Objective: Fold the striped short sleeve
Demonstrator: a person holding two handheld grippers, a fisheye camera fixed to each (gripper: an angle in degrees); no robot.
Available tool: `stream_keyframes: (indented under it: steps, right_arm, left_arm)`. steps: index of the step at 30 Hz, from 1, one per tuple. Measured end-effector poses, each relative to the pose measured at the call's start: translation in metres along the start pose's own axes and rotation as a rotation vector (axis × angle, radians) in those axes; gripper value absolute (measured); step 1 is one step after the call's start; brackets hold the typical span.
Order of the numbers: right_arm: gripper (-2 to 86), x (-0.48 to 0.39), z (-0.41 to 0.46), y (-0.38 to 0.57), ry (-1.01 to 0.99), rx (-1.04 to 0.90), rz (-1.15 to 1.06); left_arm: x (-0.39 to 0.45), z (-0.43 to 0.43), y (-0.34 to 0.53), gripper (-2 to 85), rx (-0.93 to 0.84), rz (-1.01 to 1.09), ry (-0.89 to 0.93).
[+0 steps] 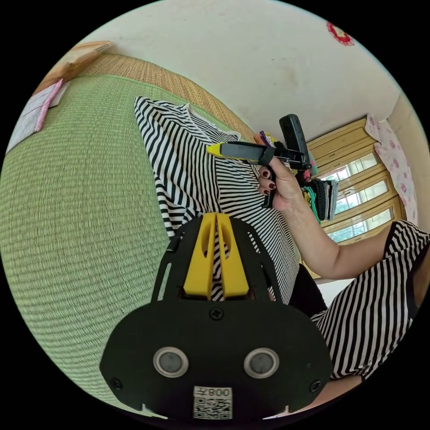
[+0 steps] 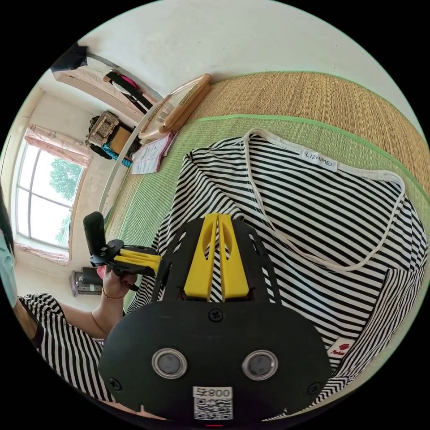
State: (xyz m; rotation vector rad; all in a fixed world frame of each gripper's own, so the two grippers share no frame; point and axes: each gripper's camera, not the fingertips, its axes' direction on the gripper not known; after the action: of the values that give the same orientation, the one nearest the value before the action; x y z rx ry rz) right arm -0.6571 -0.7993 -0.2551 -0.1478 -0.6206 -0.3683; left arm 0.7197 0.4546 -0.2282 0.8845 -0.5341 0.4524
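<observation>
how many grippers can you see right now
2. The left gripper is over the striped shirt on the mat; the right gripper is held in a hand above it.

The striped short sleeve (image 2: 313, 224) is soft, matt knit cloth with a white ribbed neckline. Beneath it, the woven mat (image 1: 80, 215) looks coarse and ribbed, like straw. The gripper fingers (image 2: 201, 260) are smooth yellow plastic on matt black plates.

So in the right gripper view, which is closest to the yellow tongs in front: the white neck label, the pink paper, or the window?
1. White neck label, on the collar of the striped shirt, just beyond the right tongs.
2. Pink paper, farther off on the green mat, near its edge.
3. Window, across the room, farthest.
</observation>
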Motion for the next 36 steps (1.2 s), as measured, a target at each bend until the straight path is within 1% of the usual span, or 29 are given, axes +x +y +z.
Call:
stream_keyframes:
  steps: [4, 6, 9, 13, 15, 17, 21, 28, 32, 36]
  right_arm:
    - [1.9, -0.035, 0.01, -0.027, -0.003, 0.0, -0.094]
    - [4.5, -0.058, 0.025, -0.055, 0.042, -0.012, -0.15]
    - [7.0, -0.081, 0.042, -0.09, 0.057, -0.024, -0.2]
    - [7.0, -0.1, 0.07, -0.119, 0.123, -0.06, -0.237]
    - [5.6, -0.103, 0.092, -0.129, 0.154, -0.112, -0.232]
    - [3.9, -0.103, 0.1, -0.133, 0.173, -0.118, -0.224]
    - [2.5, -0.095, 0.097, -0.142, 0.134, -0.105, -0.186]
    - [3.2, -0.082, 0.083, -0.135, 0.055, -0.1, -0.156]
    - [5.3, -0.08, 0.049, -0.123, 0.034, -0.076, -0.18]
    - [5.3, -0.062, -0.007, -0.085, 0.034, -0.018, -0.173]
  left_arm:
    - [-0.003, -0.015, 0.004, 0.3, 0.064, -0.026, -0.027]
    - [-0.006, -0.017, 0.005, 0.3, 0.071, -0.039, -0.023]
    - [-0.008, -0.018, 0.006, 0.3, 0.062, -0.048, -0.02]
    - [-0.01, -0.022, 0.008, 0.2, 0.058, -0.052, -0.026]
    - [-0.011, -0.025, 0.009, 0.2, 0.059, -0.056, -0.02]
    - [-0.013, -0.028, 0.01, 0.2, 0.065, -0.063, -0.011]
    - [-0.014, -0.037, 0.015, 0.3, 0.075, -0.073, -0.025]
    - [-0.014, -0.051, 0.022, 0.3, 0.09, -0.085, -0.026]
    - [-0.013, -0.057, 0.025, 0.2, 0.092, -0.087, -0.028]
    - [-0.01, -0.067, 0.029, 0.1, 0.107, -0.083, -0.021]
